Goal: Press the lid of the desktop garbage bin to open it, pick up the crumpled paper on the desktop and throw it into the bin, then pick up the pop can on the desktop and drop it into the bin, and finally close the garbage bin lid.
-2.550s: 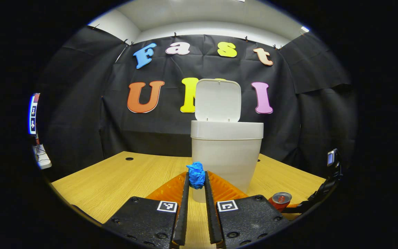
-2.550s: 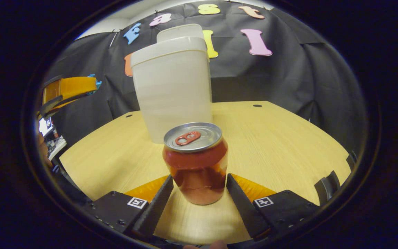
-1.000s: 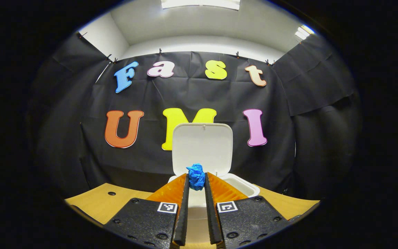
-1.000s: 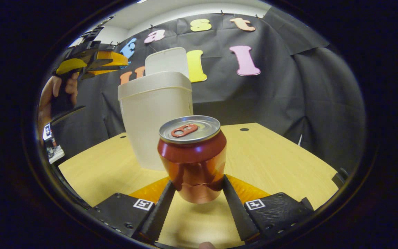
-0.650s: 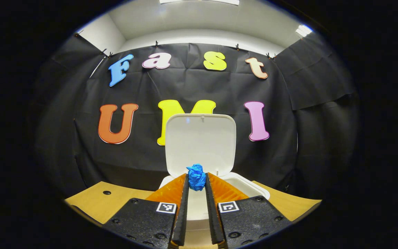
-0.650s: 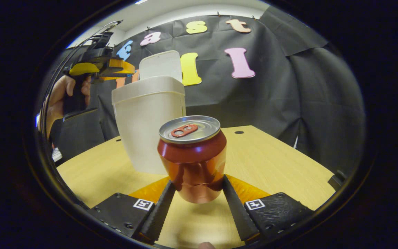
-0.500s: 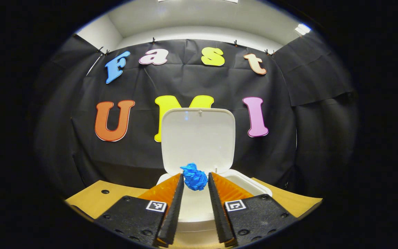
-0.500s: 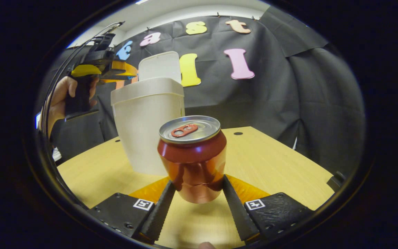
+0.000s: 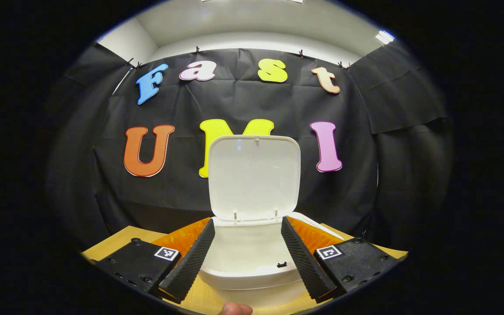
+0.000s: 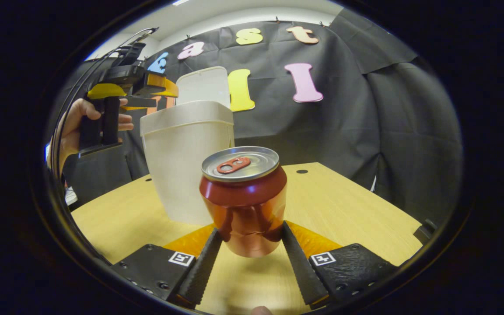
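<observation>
In the left gripper view, the left gripper point(image 9: 245, 251) is spread wide above the white bin point(image 9: 252, 271) at lower centre, lid point(image 9: 254, 177) upright. In the right gripper view, the right gripper point(image 10: 249, 245) clamps a red can point(image 10: 243, 201) at centre, above the desk point(image 10: 344, 205); a hand point(image 10: 75, 127) is at upper left.

White garbage bin point(image 10: 186, 162) standing on the table, its lid point(image 9: 254, 177) hinged upright and open, red pop can point(image 10: 243, 201) upright, raised off the table, nearer than the bin
</observation>
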The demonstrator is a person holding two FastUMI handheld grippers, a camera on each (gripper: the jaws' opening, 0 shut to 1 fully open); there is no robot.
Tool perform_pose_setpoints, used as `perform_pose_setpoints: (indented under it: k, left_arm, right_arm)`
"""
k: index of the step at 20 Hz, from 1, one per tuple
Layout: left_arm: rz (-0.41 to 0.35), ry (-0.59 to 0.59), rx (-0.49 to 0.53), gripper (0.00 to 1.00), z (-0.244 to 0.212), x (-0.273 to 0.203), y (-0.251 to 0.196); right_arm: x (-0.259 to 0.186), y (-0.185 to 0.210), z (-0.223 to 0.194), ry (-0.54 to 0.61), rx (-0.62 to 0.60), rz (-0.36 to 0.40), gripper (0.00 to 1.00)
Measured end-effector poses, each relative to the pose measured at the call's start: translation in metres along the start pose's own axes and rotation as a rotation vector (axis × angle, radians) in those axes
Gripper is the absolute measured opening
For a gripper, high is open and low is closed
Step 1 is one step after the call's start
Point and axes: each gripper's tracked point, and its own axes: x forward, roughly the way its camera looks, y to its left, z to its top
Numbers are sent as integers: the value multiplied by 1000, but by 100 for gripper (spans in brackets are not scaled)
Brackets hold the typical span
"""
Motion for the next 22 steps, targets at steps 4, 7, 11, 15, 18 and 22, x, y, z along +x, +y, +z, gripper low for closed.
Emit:
perform_pose_setpoints:
  k: [4,7,11,15,18,22]
  left_arm:
    - [7,-15,-10,98,6,-15,8]
    - [19,-36,-8,98,11,-26,20]
    - [39,-48,-13,98,13,-43,40]
    - [54,-54,-35,98,14,-60,65]
    - [90,-52,-14,98,10,-77,88]
    - [129,-47,1,98,4,-99,114]
  right_arm:
    - [-8,9,22,-37,-18,21,81]
    - [-9,14,41,-57,-44,32,81]
    - [-11,22,80,-92,-86,52,81]
    - [-9,42,134,-154,-140,107,81]
    - [2,58,168,-166,-131,154,81]
    - [22,83,206,-168,-125,208,81]
